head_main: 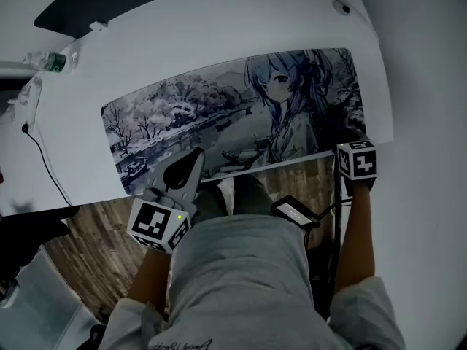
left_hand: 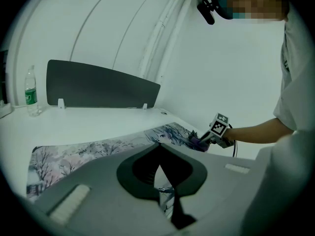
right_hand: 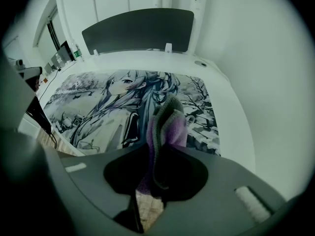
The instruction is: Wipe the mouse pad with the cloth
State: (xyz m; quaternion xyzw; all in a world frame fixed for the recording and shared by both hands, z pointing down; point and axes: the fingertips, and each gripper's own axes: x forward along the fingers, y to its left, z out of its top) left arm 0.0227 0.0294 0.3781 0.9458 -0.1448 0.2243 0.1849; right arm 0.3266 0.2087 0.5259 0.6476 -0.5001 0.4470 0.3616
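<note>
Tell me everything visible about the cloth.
The cloth is soft, fuzzy-looking fabric, purple with a grey-green face, folded into a wad. The right hand-held gripper pinches it between shut jaws; its free end juts forward over the printed mouse pad near its right end. Whether it touches the pad is unclear.

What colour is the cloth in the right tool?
Purple cloth, clearest in the right gripper view.

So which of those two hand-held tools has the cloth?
The right gripper: a purple cloth is pinched in its jaws. The left gripper has its jaws closed on nothing.
</note>
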